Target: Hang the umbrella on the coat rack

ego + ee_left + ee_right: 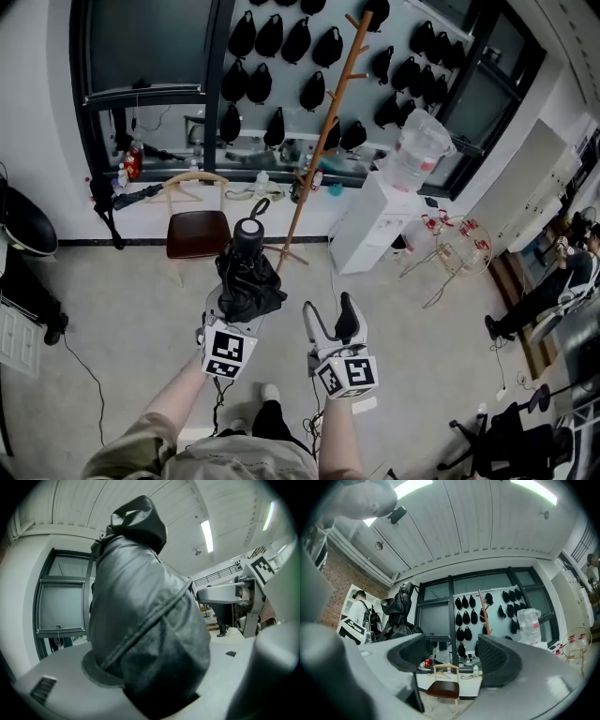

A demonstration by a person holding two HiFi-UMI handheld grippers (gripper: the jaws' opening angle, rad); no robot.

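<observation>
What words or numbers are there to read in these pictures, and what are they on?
No words or numbers can be read anywhere here.
Left marker cube and right marker cube: only black-and-white square patterns, no letters.
Water jug: a small reddish label, too small and blurred to read.
Umbrella: no print shows on it.

Black umbrella (247, 277), orange-brown coat rack (326, 122), dark brown chair seat (198, 234), white water dispenser (370, 220)
</observation>
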